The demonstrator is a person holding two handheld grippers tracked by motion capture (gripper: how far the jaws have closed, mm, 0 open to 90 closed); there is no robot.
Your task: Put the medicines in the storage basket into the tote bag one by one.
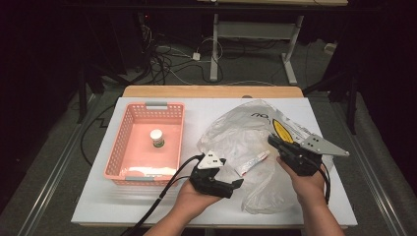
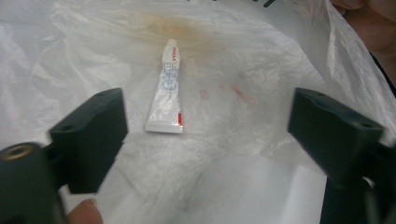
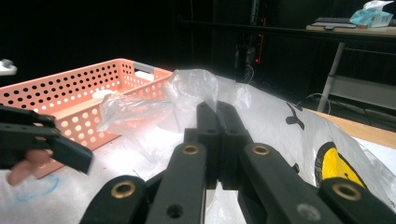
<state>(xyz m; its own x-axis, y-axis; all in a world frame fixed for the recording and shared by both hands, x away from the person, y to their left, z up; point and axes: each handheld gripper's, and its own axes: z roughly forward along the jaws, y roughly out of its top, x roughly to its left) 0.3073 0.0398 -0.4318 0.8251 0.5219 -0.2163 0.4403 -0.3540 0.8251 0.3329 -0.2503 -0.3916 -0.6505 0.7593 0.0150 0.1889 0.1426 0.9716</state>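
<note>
Between your left gripper's (image 2: 205, 135) spread fingers (image 2: 91, 135), just beyond their tips, the small tube (image 2: 166, 91) lies inside the plastic bag (image 1: 236, 137), whose edge your right gripper's (image 3: 217, 123) closed fingers pinch to keep it open.

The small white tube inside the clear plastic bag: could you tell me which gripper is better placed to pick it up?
Left. The left gripper is open and faces the white tube; the right gripper is shut on the bag.

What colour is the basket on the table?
Salmon pink basket, with grey handles; clearest in the high view.
</note>
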